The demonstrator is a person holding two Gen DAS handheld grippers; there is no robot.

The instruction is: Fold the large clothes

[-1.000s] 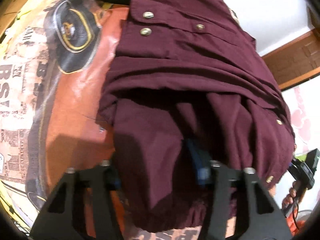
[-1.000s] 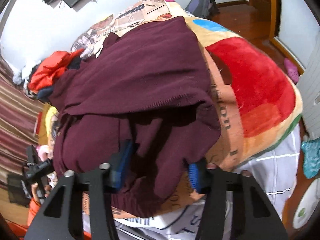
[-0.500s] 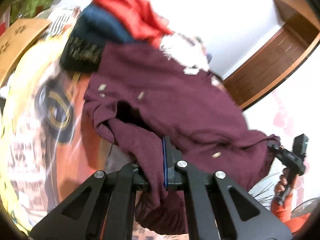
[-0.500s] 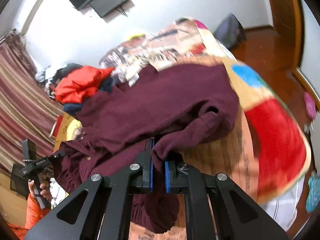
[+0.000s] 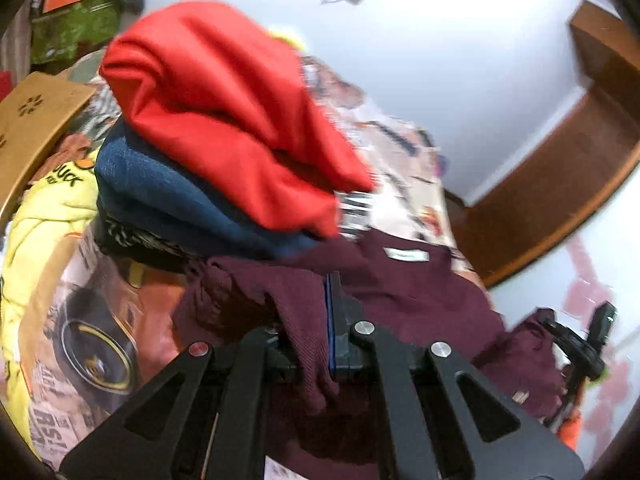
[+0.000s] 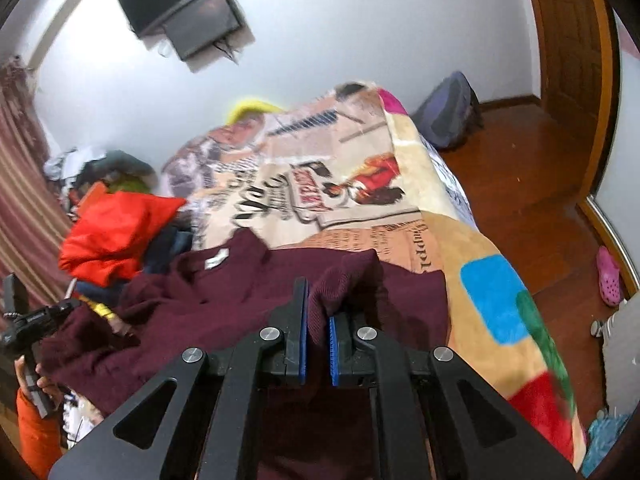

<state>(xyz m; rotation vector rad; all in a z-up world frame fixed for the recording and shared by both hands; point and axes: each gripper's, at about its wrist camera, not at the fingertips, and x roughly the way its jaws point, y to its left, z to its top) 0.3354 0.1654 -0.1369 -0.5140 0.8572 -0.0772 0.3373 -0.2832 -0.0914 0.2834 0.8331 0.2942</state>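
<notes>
Together, 2 tongs, left tongs (image 5: pixel 320 320) and right tongs (image 6: pixel 318 332), each pinching 1 maroon garment (image 6: pixel 224 304).

Probably a home bedroom: blanket-covered bed (image 6: pixel 420 216), wall-mounted TV (image 6: pixel 188 12), wooden door (image 6: pixel 572 32).

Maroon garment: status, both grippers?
Left gripper shut on maroon garment. Right gripper shut on it too. Folded clothes pile close behind.

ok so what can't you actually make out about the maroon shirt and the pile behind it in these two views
- Maroon shirt, both views: its lower part is cut off by the bottom edge and hidden behind each gripper's frame.
- Neck label: text too small and blurred.
- Red garment, left wrist view: motion blur; it covers the top of the blue garment.
</notes>
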